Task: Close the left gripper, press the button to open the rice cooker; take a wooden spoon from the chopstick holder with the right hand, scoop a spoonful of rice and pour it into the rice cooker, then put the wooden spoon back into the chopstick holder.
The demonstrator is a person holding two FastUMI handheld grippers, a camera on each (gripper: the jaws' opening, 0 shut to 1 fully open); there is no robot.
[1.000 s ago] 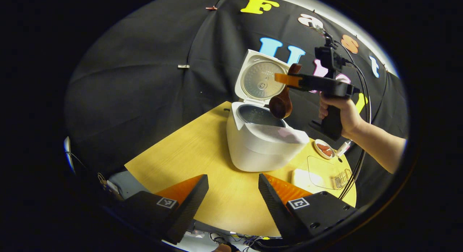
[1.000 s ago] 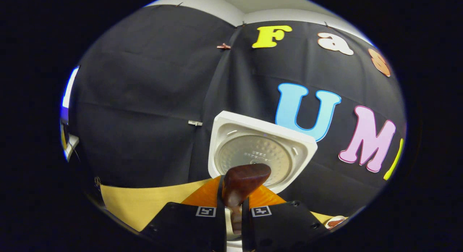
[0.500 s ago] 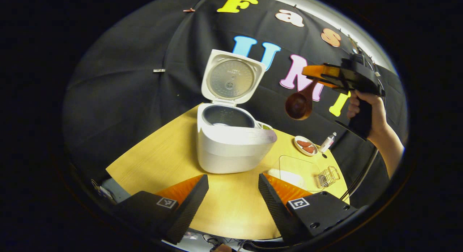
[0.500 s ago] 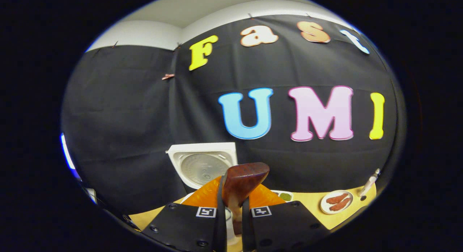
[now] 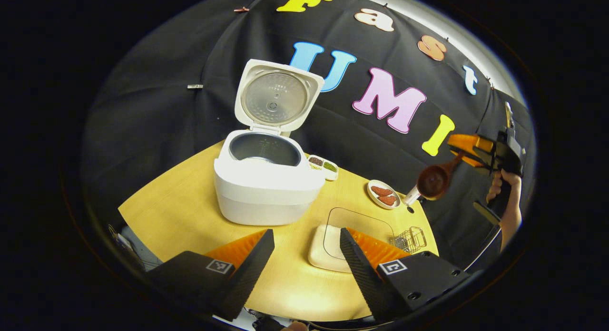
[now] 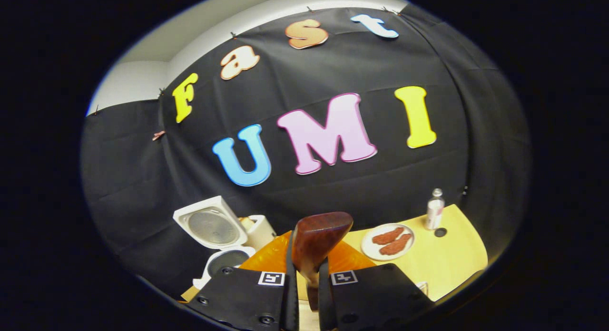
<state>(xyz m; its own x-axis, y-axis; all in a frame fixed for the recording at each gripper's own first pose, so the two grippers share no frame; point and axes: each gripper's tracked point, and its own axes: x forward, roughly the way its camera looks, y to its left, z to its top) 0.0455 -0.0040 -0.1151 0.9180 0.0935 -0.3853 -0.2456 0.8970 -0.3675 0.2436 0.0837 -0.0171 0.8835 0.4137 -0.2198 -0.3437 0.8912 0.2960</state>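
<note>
The rice cooker (image 5: 266,179) stands with its lid up on the bench (image 5: 176,212), ahead and slightly left of the left gripper (image 5: 307,255), whose 2 fingers are spread with nothing between them. Ahead to its right sits the wire chopstick holder (image 5: 410,238). Farther right and higher, the right gripper (image 5: 468,148) clamps the wooden spoon (image 5: 435,179) by its handle, bowl hanging down. The holder looks light and narrow; a slanted or hurried descent could tip it, catch the spoon on the wire rim, or knock the small bottle (image 6: 434,208) beyond.
</note>
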